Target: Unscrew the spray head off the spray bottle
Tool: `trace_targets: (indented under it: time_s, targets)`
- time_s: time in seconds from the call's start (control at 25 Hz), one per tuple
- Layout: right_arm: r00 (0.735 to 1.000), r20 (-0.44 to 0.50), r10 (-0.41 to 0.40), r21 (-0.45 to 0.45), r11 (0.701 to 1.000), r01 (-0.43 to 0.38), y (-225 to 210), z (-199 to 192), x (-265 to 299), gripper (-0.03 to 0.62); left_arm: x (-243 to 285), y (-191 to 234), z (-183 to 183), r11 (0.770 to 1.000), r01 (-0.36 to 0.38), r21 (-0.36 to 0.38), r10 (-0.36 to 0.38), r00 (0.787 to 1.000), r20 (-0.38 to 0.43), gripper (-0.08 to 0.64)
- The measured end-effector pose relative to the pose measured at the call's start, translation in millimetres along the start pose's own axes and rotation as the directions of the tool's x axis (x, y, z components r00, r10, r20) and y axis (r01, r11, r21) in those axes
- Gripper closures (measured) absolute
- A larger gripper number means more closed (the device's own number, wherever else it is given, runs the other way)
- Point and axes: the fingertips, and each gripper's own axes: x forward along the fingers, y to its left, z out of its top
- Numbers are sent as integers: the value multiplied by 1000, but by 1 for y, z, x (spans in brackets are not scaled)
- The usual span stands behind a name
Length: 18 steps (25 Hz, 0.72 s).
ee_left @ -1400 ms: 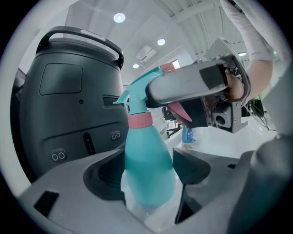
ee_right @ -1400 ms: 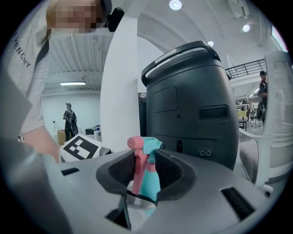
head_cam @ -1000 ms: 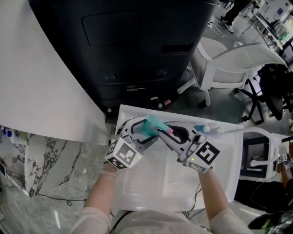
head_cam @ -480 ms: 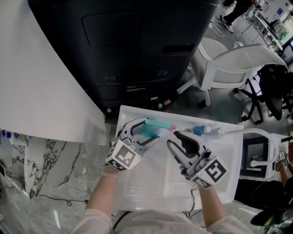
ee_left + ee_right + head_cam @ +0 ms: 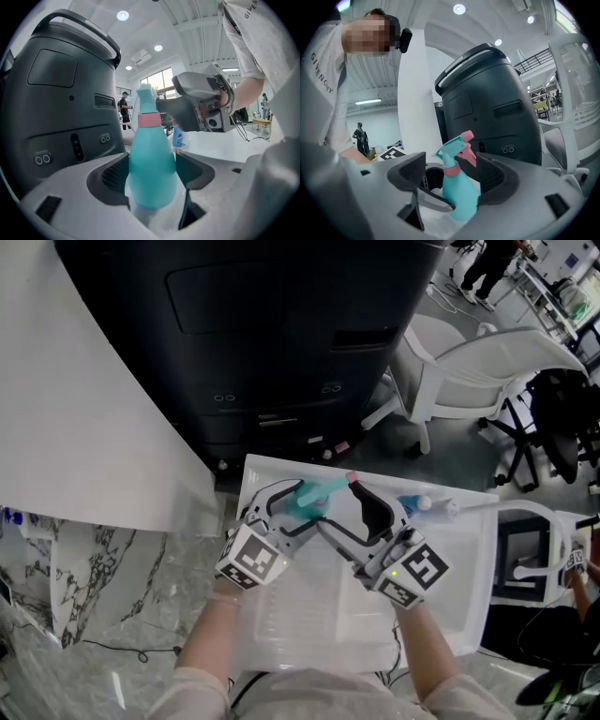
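A teal spray bottle (image 5: pixel 302 505) with a pink collar lies across the far end of the white tray (image 5: pixel 469 549). My left gripper (image 5: pixel 289 504) is shut on its body; both pads press its sides in the left gripper view (image 5: pixel 152 176). The teal spray head (image 5: pixel 452 150), with its pink trigger and nozzle, sits on the bottle. My right gripper (image 5: pixel 352 510) has just been opening its jaws. They now stand wide on either side of the spray head without pressing it. In the right gripper view (image 5: pixel 452 174) the bottle stands close to the right jaw.
A small blue-labelled bottle (image 5: pixel 410 505) with a white tube lies on the tray to the right. A large black machine (image 5: pixel 281 334) stands just beyond the tray. White chairs (image 5: pixel 469 362) are at the right, a white panel (image 5: pixel 75 409) at the left.
The right gripper let go of the spray head, drew back to the right, then came forward again with its jaws wide around the head. The left gripper kept its hold.
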Motion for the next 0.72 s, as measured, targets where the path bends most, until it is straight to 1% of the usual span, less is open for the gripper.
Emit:
trace_targets:
  time_s: [0.08, 0.16, 0.28, 0.36, 0.48, 0.56, 0.72]
  targets:
    - [1000, 8, 25, 5, 1000, -25, 1, 2, 8, 227, 0, 0, -1, 1000, -2, -2, 2, 1000, -3, 244]
    - [999, 17, 35, 21, 999, -35, 2, 4, 14, 204, 1, 0, -1, 1000, -4, -4, 4, 1000, -5, 244]
    - [999, 17, 34, 50, 998, -35, 6, 5, 23, 199, 0, 0, -1, 1000, -5, -7, 5, 1000, -7, 244]
    - [1000, -2, 29, 49, 998, -29, 9, 4, 29, 201, 0, 0, -2, 1000, -3, -13, 3, 1000, -9, 244]
    - [998, -57, -8, -17, 1000, 7, 10, -2, 33, 233, 0, 0, -3, 1000, -1, -19, 0, 1000, -11, 244]
    - [996, -81, -32, -49, 998, 28, 8, -4, 30, 270, 0, 0, -2, 1000, -3, -22, 3, 1000, -9, 244]
    - [995, -82, -57, -46, 998, 53, 1, -5, 15, 290, 1, 0, -3, 1000, -3, -29, 3, 1000, -5, 244]
